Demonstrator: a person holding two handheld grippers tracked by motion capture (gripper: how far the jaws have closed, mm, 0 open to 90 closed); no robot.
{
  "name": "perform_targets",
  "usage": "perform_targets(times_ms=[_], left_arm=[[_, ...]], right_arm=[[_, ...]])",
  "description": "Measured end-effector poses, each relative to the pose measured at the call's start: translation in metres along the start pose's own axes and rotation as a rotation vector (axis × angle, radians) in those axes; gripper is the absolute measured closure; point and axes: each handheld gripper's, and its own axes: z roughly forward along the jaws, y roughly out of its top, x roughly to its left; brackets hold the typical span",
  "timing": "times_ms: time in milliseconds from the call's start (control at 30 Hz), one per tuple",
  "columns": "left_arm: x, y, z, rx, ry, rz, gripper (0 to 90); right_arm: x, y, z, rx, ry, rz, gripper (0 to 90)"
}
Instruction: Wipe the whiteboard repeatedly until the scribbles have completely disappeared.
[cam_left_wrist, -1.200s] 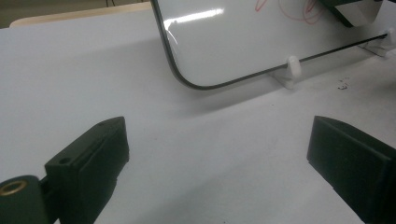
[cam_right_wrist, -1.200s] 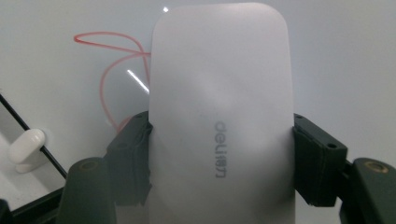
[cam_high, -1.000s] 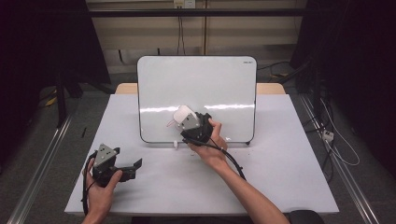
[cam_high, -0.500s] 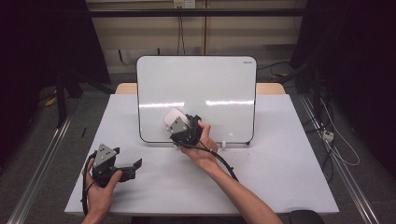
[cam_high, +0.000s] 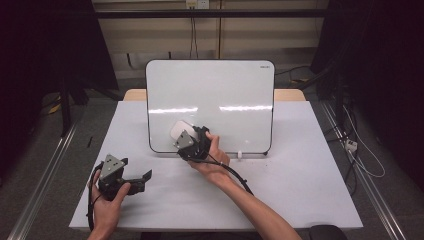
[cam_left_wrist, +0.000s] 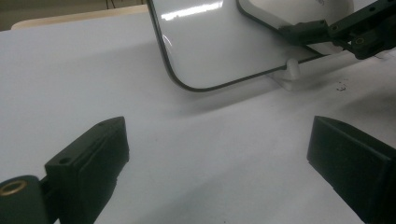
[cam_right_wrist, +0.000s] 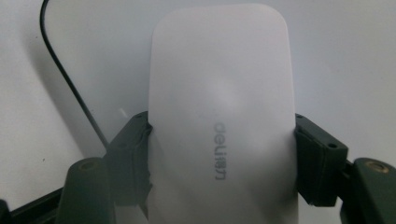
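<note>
Right gripper (cam_high: 186, 137) clamps eraser (cam_right_wrist: 222, 116) by its long sides (light, smooth shell, may slip); left gripper (cam_left_wrist: 219, 172) released, idle near-left.

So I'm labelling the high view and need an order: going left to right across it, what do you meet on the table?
Left gripper, resting open on the table → white eraser clamped in the right gripper → right edge of the upright whiteboard.
</note>
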Motion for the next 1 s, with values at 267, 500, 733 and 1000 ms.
perform_targets(times_ms=[267,500,733,1000], left_arm=[[0.001,-0.001,-0.001,-0.003,0.002,-0.005,5.4],[0.002,-0.002,-0.003,-0.001,0.009,-0.006,5.4],[0.002,-0.002,-0.003,0.000,0.008,-0.004,5.4],[0.002,-0.002,-0.002,0.002,0.009,-0.006,5.4]], right_arm=[[0.002,-0.004,-0.002,-0.004,0.031,-0.047,31.0],[-0.003,-0.014,-0.008,0.017,0.032,-0.056,31.1],[-0.016,-0.027,-0.015,0.033,0.013,-0.019,31.2],[-0.030,-0.041,-0.023,0.041,-0.005,0.027,31.2]])
